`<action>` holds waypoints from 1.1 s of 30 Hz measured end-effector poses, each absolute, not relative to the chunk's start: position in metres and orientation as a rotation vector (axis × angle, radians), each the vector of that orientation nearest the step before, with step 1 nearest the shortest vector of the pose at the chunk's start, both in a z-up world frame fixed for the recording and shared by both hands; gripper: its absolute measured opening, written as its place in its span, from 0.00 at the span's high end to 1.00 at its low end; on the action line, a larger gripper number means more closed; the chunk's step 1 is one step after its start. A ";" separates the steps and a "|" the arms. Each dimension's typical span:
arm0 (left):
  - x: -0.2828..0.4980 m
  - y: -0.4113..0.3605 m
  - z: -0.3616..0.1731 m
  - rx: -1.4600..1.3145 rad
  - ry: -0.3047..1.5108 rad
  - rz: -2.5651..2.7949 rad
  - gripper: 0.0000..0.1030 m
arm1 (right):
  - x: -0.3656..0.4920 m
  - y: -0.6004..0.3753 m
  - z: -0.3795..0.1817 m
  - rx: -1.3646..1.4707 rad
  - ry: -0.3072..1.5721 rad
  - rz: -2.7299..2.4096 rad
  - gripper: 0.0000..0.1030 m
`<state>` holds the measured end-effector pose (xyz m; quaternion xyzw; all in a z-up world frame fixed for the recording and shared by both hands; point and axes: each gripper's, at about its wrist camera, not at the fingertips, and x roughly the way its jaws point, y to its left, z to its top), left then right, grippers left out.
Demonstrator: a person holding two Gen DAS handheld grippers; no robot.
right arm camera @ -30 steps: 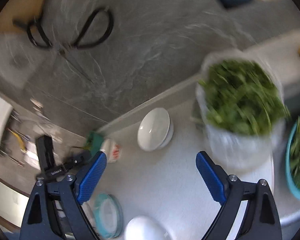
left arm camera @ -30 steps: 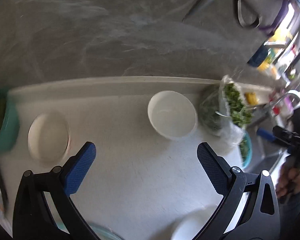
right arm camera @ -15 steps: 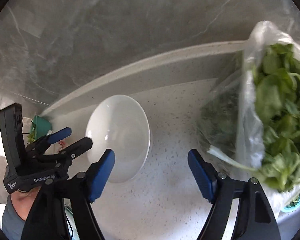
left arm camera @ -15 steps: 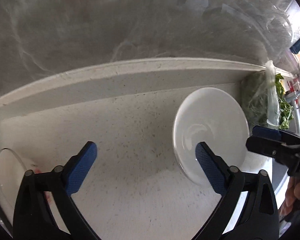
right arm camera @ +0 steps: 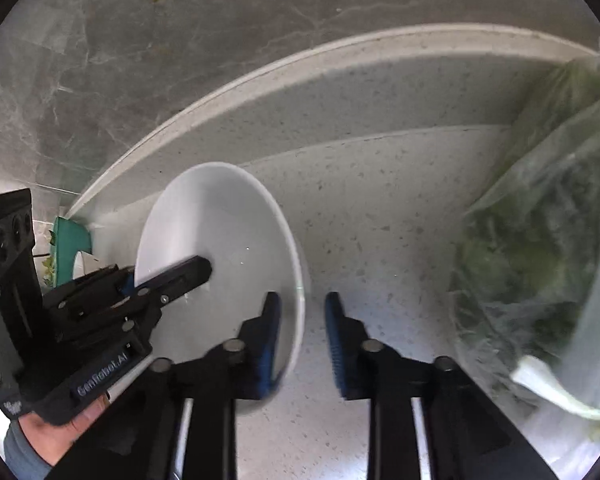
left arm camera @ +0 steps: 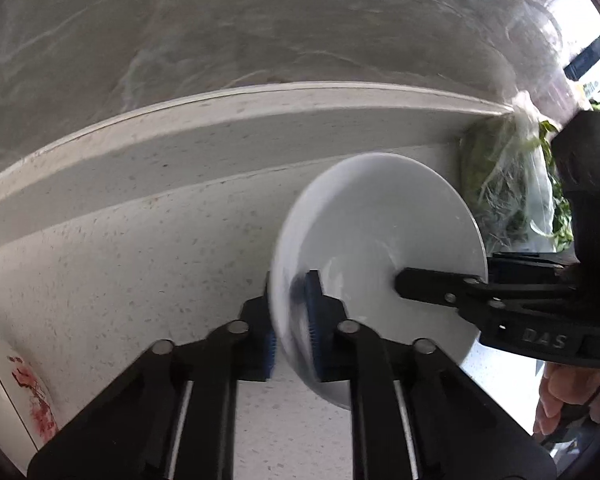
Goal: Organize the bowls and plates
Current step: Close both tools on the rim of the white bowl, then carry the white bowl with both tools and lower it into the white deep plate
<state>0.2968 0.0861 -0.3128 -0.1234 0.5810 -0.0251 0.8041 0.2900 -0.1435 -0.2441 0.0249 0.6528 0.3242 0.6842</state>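
Observation:
A white bowl (left arm camera: pixel 380 232) (right arm camera: pixel 220 232) sits on the speckled white counter (left arm camera: pixel 140 280), close to the raised back ledge. My left gripper (left arm camera: pixel 292 320) is shut on the bowl's left rim, one blue pad inside and one outside. It also shows at the left of the right wrist view, its inner finger (right arm camera: pixel 188 272) lying in the bowl. My right gripper (right arm camera: pixel 302 320) straddles the opposite rim and its jaws are closing. Its outer pad (right arm camera: pixel 334 332) still stands a little apart from the wall. One right finger (left arm camera: pixel 428 286) reaches into the bowl.
A clear bag of leafy greens (left arm camera: pixel 508 184) (right arm camera: pixel 540 260) stands just right of the bowl. A teal container (right arm camera: pixel 66 248) sits at the far left by the ledge. A white dish with red marks (left arm camera: pixel 24 392) lies at the counter's left. A grey marbled wall rises behind.
Both grippers came down onto the white bowl from either side. The left jaws went from wide open to shut on its rim. The right jaws narrowed around the other rim.

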 end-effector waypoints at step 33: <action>0.233 0.057 -0.253 -0.364 1.215 -0.099 0.91 | 0.242 -0.172 -0.183 0.152 1.444 0.865 0.81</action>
